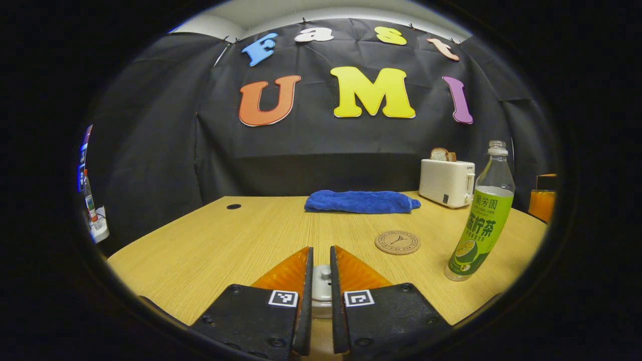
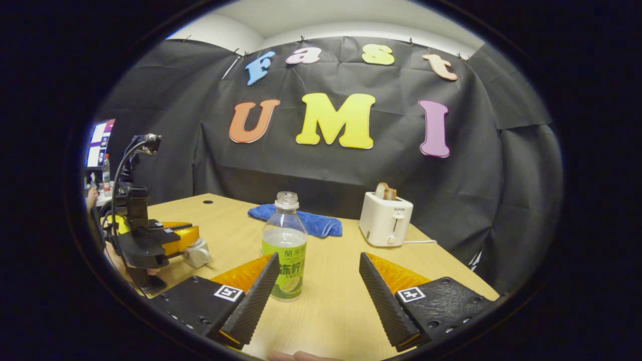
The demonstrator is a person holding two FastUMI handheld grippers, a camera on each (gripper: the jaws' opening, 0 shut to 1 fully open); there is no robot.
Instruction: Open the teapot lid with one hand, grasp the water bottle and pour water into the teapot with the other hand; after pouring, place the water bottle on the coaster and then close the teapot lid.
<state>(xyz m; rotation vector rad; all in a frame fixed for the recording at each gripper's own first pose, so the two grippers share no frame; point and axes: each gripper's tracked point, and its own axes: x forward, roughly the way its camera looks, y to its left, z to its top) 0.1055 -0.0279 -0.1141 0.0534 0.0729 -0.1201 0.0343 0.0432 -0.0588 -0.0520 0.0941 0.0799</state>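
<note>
Left gripper view: coaster point(image 1: 397, 242) near bottle point(image 1: 482, 220); left gripper point(image 1: 321, 260) clenched on lid knob point(image 1: 325, 273). Right gripper view: right gripper point(image 2: 319, 271) released; bottle uncapped, w/ clear liquid; toaster point(image 2: 385, 218) holds bread point(image 2: 384, 191).

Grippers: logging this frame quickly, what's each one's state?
Left gripper: shut on the teapot lid.
Right gripper: open, holding nothing, water bottle just ahead.

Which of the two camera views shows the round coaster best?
The left gripper view. There the coaster lies flat on the table, whole and unobstructed, between the blue towel and the water bottle. In the right gripper view I cannot make out the coaster; the bottle stands in the middle of the table there.
</note>
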